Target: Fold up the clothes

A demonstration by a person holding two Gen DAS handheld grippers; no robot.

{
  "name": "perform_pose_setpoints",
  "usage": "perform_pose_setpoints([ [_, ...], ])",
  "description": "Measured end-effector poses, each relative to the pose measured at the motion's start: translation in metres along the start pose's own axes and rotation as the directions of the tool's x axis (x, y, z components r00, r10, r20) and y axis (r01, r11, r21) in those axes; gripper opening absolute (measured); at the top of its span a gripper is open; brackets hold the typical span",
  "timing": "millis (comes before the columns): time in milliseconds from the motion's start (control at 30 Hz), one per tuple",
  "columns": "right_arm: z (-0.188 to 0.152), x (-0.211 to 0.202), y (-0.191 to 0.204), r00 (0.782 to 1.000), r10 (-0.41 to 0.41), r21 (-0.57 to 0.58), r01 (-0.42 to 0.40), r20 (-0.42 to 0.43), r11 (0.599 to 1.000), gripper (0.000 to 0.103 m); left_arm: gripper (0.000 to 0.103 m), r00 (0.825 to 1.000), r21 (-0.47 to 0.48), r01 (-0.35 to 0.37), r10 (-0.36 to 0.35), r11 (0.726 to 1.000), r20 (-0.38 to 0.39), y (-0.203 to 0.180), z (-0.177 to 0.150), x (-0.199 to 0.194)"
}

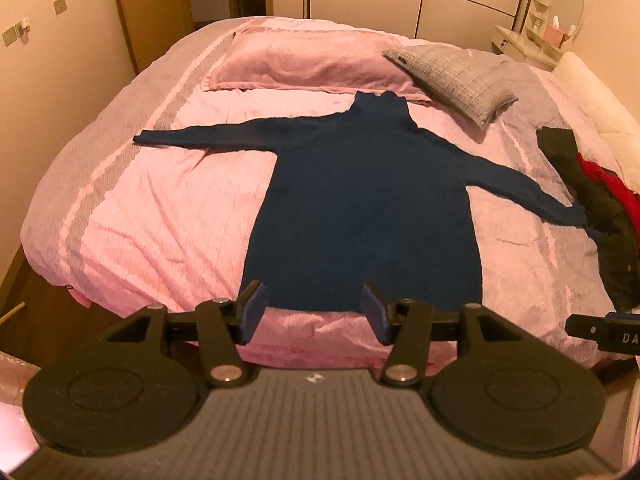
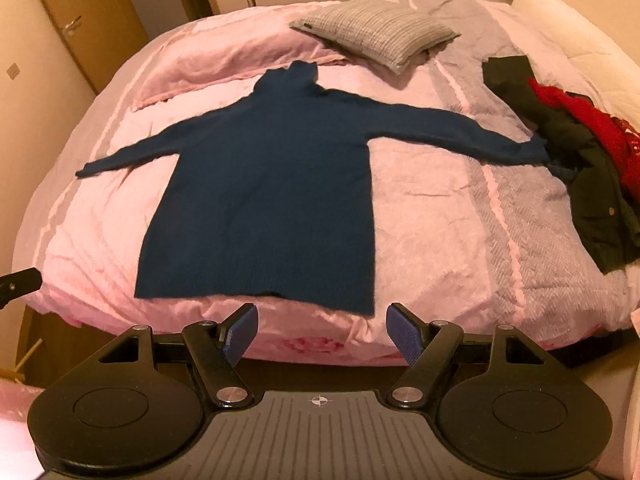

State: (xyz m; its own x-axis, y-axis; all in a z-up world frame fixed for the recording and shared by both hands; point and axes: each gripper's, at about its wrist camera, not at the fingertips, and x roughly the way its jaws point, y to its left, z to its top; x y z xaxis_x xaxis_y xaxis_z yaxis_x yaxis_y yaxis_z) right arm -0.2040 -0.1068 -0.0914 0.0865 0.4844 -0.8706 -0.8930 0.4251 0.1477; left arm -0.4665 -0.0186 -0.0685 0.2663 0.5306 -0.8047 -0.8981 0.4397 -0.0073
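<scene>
A dark blue knitted turtleneck sweater (image 1: pixel 360 200) lies flat, sleeves spread, with the left claw (image 1: pixel 314 312) and right claw (image 2: pixel 322 330) released and empty near its hem.

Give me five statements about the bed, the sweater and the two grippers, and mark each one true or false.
1. The blue sweater lies flat on the bed with both sleeves spread out. True.
2. The right gripper is shut on the sweater's hem. False: its jaws stand open with nothing between them, short of the hem.
3. A grey pillow lies beyond the sweater's collar. True.
4. The sweater is already folded in half. False: it is fully spread, no fold made.
5. The left gripper holds a sleeve. False: it is open and empty, near the hem; both sleeves lie untouched on the bed.
</scene>
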Motion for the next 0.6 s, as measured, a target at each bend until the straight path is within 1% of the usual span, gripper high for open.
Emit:
perform_pose_setpoints([
  [367, -0.01, -0.004, -0.002, 1.0, 0.003, -0.013, -0.003, -0.01, 1.0, 0.074, 0.05, 1.0, 0.026, 0.009, -0.009, 1.0, -0.006, -0.011, -0.009, -0.002],
  [600, -0.011, -0.011, 0.004, 1.0, 0.006, -0.055, -0.005, 0.017, 0.998, 0.074, 0.051, 1.0, 0.025, 0.004, -0.004, 1.0, -0.008, -0.013, -0.012, -0.004],
])
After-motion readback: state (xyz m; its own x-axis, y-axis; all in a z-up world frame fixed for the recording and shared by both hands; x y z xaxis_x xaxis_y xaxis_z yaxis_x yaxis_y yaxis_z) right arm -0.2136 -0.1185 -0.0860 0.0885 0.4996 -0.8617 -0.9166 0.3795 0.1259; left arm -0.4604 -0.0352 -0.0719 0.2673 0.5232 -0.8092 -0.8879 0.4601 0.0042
